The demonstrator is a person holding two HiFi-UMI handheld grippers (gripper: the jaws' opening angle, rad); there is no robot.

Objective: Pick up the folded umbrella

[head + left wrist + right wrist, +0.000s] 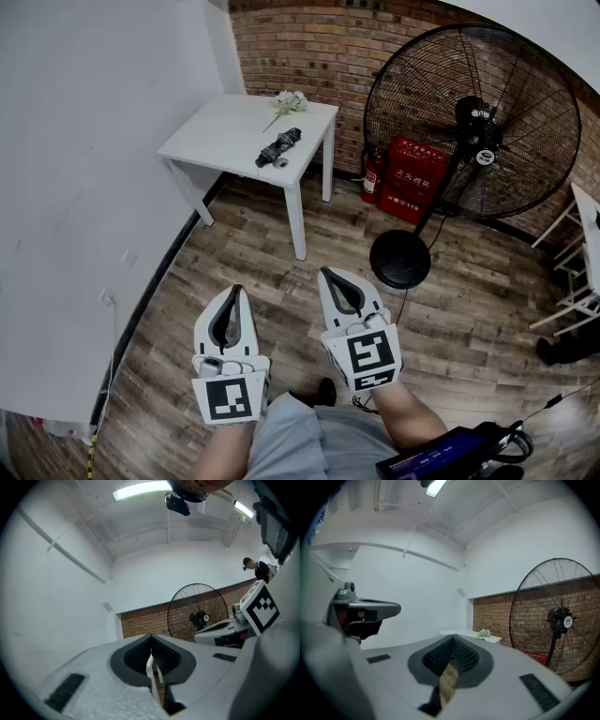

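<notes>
Folded umbrella [279, 148] on far table [211, 141]: small from here, probably light, stiff-cored; grip mid-body. Left gripper [236, 292] and right gripper [327, 275] pressed together, empty.

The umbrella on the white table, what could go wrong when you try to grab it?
The folded umbrella lies close to the edge of the table, so a clumsy nudge might knock it off. The left gripper and right gripper are both shut and far from it, so one must open first or it will only push the umbrella. The fan base sits near the way there and could be bumped.
</notes>
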